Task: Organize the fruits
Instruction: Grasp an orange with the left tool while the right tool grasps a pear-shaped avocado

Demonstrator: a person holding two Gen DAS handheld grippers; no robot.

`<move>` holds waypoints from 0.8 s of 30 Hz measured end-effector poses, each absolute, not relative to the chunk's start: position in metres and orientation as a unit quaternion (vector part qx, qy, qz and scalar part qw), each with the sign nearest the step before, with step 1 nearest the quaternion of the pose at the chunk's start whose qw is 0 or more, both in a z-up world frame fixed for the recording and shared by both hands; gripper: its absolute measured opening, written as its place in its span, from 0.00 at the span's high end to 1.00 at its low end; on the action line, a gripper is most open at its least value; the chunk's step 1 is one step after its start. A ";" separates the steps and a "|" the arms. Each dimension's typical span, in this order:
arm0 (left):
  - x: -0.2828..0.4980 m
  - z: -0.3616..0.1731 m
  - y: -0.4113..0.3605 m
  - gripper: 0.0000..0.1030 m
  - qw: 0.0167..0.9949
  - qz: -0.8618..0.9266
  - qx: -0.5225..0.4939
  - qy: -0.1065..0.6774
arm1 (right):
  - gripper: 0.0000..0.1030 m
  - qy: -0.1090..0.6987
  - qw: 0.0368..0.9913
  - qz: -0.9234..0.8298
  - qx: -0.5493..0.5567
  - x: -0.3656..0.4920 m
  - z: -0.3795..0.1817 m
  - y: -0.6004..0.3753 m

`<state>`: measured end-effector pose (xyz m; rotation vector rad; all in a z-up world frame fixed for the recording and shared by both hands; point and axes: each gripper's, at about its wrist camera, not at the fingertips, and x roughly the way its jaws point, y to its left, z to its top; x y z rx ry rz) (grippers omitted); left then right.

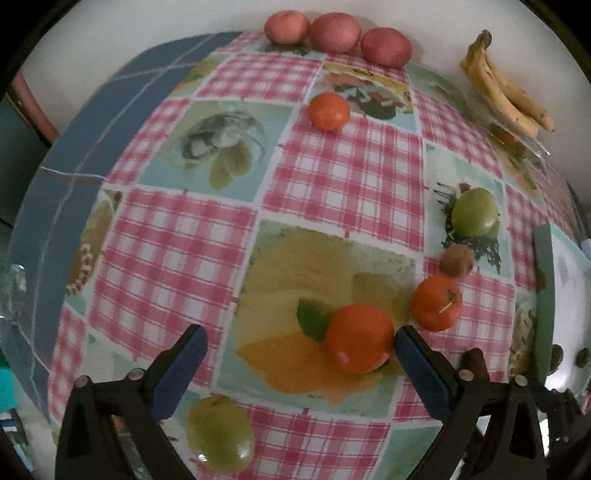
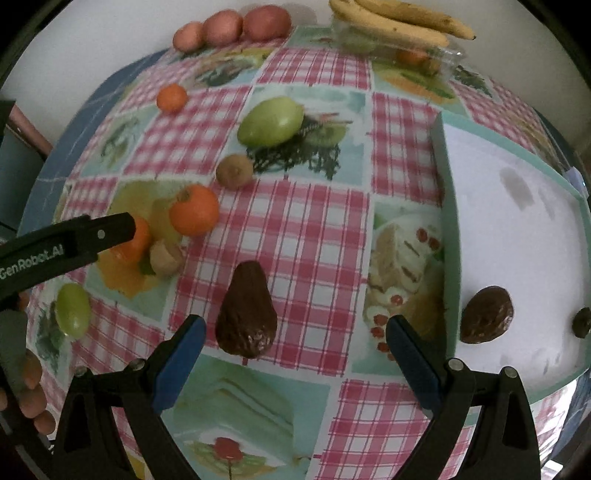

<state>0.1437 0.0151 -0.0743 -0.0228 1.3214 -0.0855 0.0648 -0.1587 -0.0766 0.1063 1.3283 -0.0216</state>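
My left gripper (image 1: 301,354) is open low over the tablecloth. An orange (image 1: 360,338) lies between its blue pads, close against the right one. A second orange (image 1: 437,302), a kiwi (image 1: 457,259) and a green fruit (image 1: 474,212) lie beyond to the right. My right gripper (image 2: 295,354) is open too, and a dark brown avocado (image 2: 246,319) lies between its fingers, nearer the left one. Another avocado (image 2: 487,315) rests inside the white tray (image 2: 448,229). A finger of the left gripper (image 2: 110,230) partly hides the orange (image 2: 135,240) there.
Three red apples (image 1: 334,32) line the far edge by the wall. Bananas (image 2: 399,22) lie on a clear plastic box (image 2: 443,55). A small orange (image 2: 171,98), another kiwi (image 2: 166,257) and green fruits (image 2: 72,310) (image 2: 271,121) are scattered. A hand (image 2: 29,387) shows lower left.
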 end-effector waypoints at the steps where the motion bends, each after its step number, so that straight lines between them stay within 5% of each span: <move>1: 0.144 -0.076 0.015 0.01 0.788 -0.041 -0.012 0.614 | 0.05 0.618 0.785 -0.010 0.045 0.065 -0.079 -0.157; 8: 0.146 -0.089 0.019 0.04 0.780 -0.042 -0.048 0.622 | 0.05 0.626 0.780 -0.014 0.012 0.067 -0.097 -0.145; 13: 0.143 -0.092 0.020 0.21 0.785 -0.031 -0.041 0.618 | 0.06 0.622 0.783 -0.014 0.013 0.068 -0.100 -0.145; 24: 0.142 -0.089 0.009 0.45 0.796 -0.019 0.004 0.605 | 0.38 0.602 0.798 -0.008 0.012 0.073 -0.086 -0.146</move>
